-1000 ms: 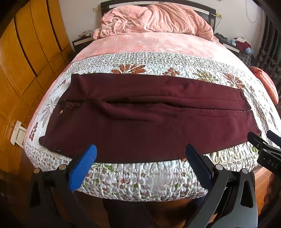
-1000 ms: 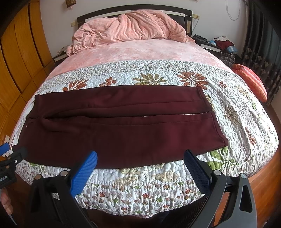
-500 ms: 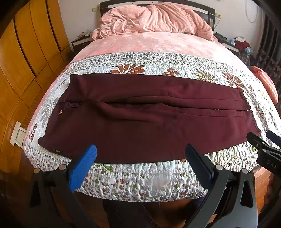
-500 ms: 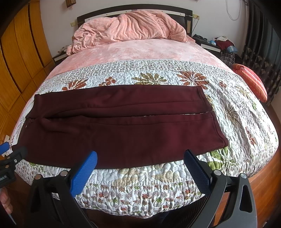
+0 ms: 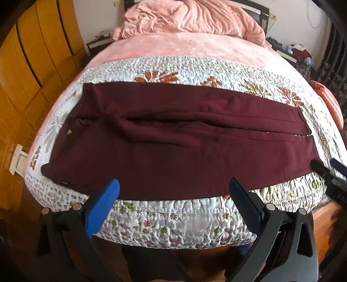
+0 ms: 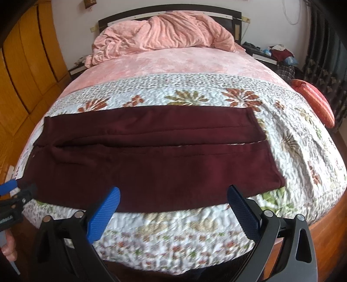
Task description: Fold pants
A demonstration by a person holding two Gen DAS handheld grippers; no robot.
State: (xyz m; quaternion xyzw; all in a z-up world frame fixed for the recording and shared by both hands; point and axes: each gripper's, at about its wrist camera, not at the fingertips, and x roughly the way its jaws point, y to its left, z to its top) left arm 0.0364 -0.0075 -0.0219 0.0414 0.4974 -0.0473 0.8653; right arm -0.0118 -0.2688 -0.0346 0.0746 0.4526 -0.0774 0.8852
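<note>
The maroon pants [image 5: 173, 149] lie flat across the quilt [image 6: 292, 147] at the bed's foot — waist left, hems right — while both grippers, left [image 5: 173, 188] and right [image 6: 173, 195], hover at the near edge, jaws spread.

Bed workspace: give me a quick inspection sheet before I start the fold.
Surface: floral quilt covers the near half of the bed; pink sheet beyond it.
Job's things: maroon pants lie flat and unfolded across the quilt, waistband at left, leg hems at right, legs side by side.
Clutter: crumpled pink blanket at the headboard; orange cushion at the bed's right edge.
Grippers: left tool and right tool both open, at the pants' near edge, holding nothing.
Cables: thin white cord on the wall.
Surroundings: wooden wardrobe at left; nightstand with clothes piled on it at right.
</note>
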